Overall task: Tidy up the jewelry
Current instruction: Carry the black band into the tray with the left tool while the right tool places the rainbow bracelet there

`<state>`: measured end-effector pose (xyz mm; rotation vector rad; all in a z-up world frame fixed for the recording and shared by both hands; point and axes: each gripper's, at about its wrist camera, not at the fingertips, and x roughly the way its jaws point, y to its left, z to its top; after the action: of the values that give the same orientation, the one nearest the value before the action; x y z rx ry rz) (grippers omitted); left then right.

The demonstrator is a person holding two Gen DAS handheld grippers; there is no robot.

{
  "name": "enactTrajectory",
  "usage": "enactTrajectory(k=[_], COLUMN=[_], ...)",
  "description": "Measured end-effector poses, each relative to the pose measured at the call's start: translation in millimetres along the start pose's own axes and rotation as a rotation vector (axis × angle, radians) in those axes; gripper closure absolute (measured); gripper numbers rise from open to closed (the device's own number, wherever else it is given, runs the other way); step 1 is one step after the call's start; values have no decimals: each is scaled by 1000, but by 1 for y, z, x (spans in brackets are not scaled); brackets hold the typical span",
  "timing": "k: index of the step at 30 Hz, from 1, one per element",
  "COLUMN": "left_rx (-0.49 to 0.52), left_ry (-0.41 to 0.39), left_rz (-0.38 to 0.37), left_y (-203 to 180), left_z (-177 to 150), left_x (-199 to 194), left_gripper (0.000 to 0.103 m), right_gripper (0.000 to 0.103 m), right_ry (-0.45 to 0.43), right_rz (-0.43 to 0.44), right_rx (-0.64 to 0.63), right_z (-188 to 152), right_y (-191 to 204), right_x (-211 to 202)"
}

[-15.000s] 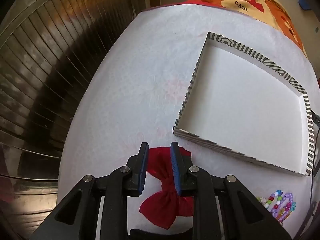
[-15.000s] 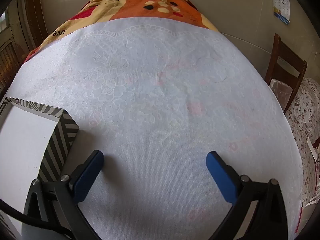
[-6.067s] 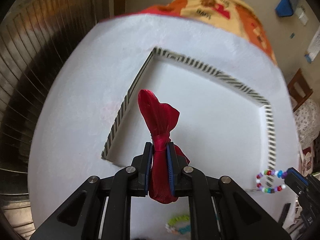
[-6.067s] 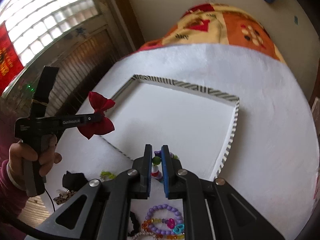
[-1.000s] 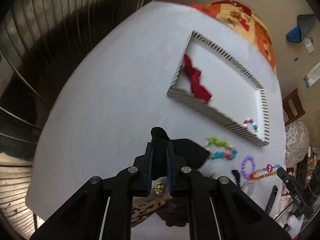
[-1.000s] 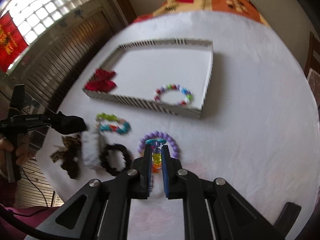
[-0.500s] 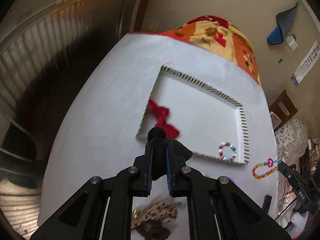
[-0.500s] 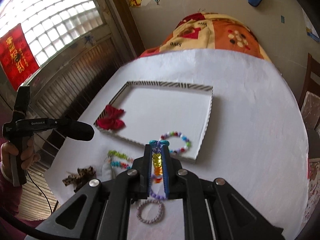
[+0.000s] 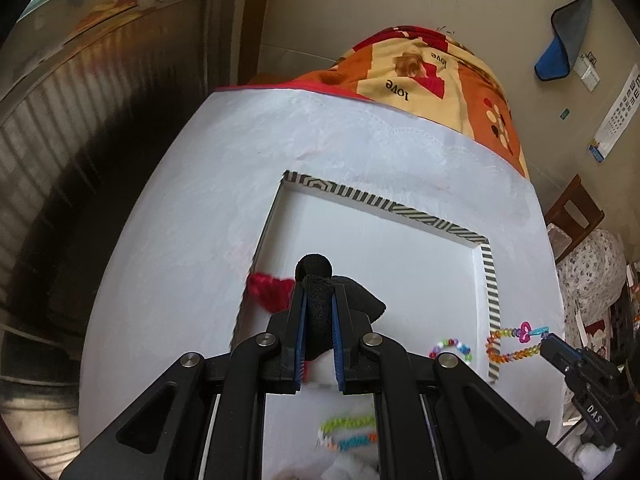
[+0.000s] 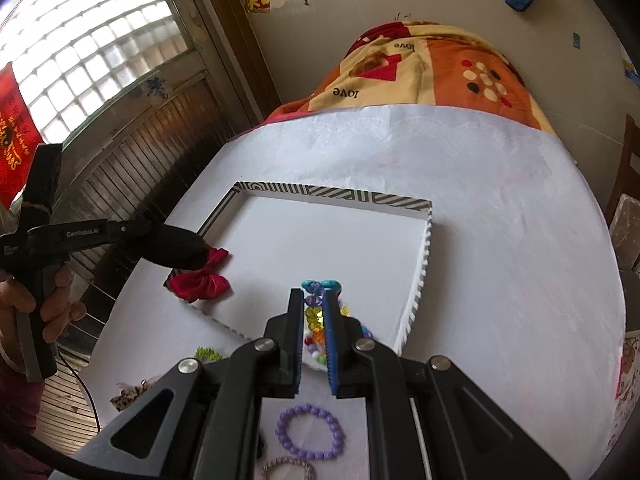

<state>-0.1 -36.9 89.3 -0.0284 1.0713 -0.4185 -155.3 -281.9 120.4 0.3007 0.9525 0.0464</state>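
Note:
My left gripper (image 9: 319, 300) is shut on a black fabric hair piece (image 9: 316, 280) and holds it above the near left corner of the striped-rim white tray (image 9: 436, 228), over the red bow (image 9: 270, 290). It also shows in the right wrist view (image 10: 176, 246). My right gripper (image 10: 314, 312) is shut on a rainbow bead bracelet (image 10: 316, 316) above the tray's (image 10: 332, 194) near edge. The bracelet hangs from that gripper in the left wrist view (image 9: 514, 342). A multicoloured bead bracelet (image 9: 450, 348) lies in the tray, and the red bow (image 10: 200, 280) lies in its left corner.
On the white tablecloth (image 10: 500, 220) near me lie a purple bead bracelet (image 10: 310, 434), a pink woven bracelet (image 10: 286, 468), a green and blue bracelet (image 9: 348, 434) and a leopard-print bow (image 10: 132, 394). A wooden chair (image 9: 574, 216) stands at the right.
Both grippers have risen and moved forward towards the tray, the left with the black hair piece, the right with the rainbow bracelet. Both now hang over the tray's near side.

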Motion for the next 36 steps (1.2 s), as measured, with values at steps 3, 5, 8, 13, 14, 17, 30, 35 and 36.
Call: enactTrajectory(k=[3, 5, 8, 13, 14, 17, 30, 35, 36], left_rx=[12, 18, 28, 41, 42, 47, -5, -9, -3], left_ry=[14, 23, 40, 67, 73, 99, 218, 228, 229], left_rz=[6, 8, 1, -19, -22, -37, -48, -38, -39], left_y=[-5, -9, -14, -24, -26, -29, -20, -16, -17], left_z=[10, 14, 20, 27, 28, 27, 6, 13, 13], left_x=[17, 26, 38, 56, 60, 69, 123, 135, 135], left_gripper=[103, 103, 103, 103, 103, 103, 103, 103, 103], right_gripper=[93, 93, 93, 93, 93, 93, 94, 94, 94], right_ry=[17, 27, 44, 67, 72, 83, 97, 123, 133], right_rz=[1, 6, 12, 18, 19, 19, 93, 69, 63], right_rx=[2, 5, 5, -1, -3, -11, -11, 36, 38], right_z=[10, 16, 23, 37, 40, 51, 110, 116, 114], right_y=[1, 1, 3, 5, 6, 7, 20, 6, 3], right_x=[17, 28, 43, 65, 69, 84, 165, 196, 200])
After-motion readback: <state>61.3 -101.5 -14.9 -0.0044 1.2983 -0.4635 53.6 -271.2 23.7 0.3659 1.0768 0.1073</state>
